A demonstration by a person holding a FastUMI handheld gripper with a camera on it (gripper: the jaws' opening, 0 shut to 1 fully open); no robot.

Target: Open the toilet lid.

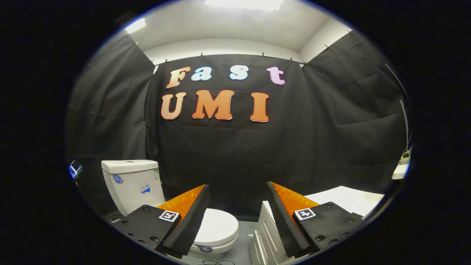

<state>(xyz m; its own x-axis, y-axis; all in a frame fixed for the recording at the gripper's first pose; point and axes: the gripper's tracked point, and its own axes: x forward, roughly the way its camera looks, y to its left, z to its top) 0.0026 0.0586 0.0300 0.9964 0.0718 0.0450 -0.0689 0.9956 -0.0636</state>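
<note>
Fingers (pixel 191 217) spread wide, held level above the closed toilet lid (pixel 219 227).

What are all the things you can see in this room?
toilet lid: one, white, down shut, just beyond the left finger
toilet tank: one, white, behind the lid, against the black cloth wall
cabinet: one, white, with a flat white top, beside the toilet, behind the right finger
ceiling lights: two, bright white, overhead
small white object: one, hanging far off past the cabinet, too small to tell
gripper: one, black fingers with orange sides, open, holding nothing
</note>
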